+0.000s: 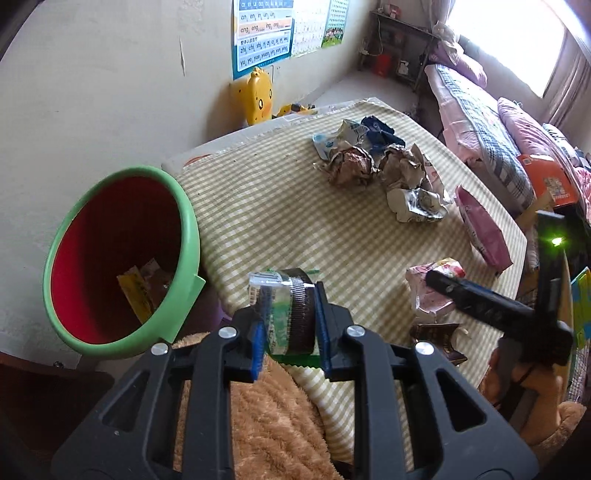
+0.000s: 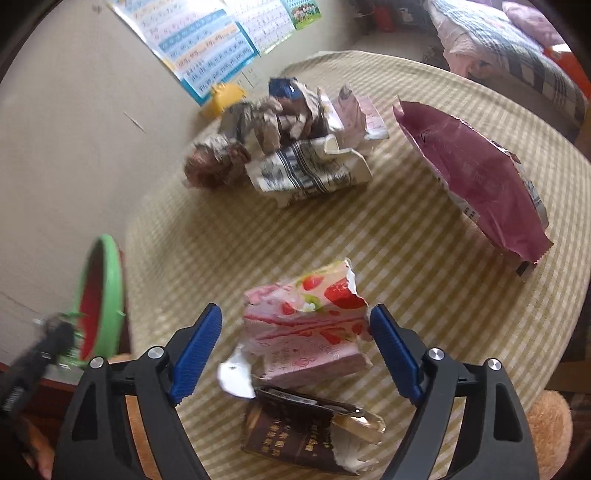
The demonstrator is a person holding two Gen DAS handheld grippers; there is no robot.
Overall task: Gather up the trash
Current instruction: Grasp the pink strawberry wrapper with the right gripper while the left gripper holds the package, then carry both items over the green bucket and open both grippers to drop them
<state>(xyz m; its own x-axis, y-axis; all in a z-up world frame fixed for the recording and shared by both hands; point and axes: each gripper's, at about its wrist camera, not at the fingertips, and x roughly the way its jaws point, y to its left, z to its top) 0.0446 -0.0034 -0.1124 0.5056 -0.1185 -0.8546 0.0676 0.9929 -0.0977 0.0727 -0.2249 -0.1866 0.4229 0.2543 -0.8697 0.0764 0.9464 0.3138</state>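
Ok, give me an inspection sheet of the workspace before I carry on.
Surface: checked cloth on the table, trash scattered on it.
Job's things: green-rimmed bin at the table's edge, wrappers inside; strawberry carton; brown wrapper; pink bag; crumpled pile.
Clutter: yellow toy by the wall.
Grippers: left gripper shut on a green wrapper; right gripper open, jaws either side of the carton, not pressing.
Cables: nothing seen.
Surroundings: wall posters, bed, window.
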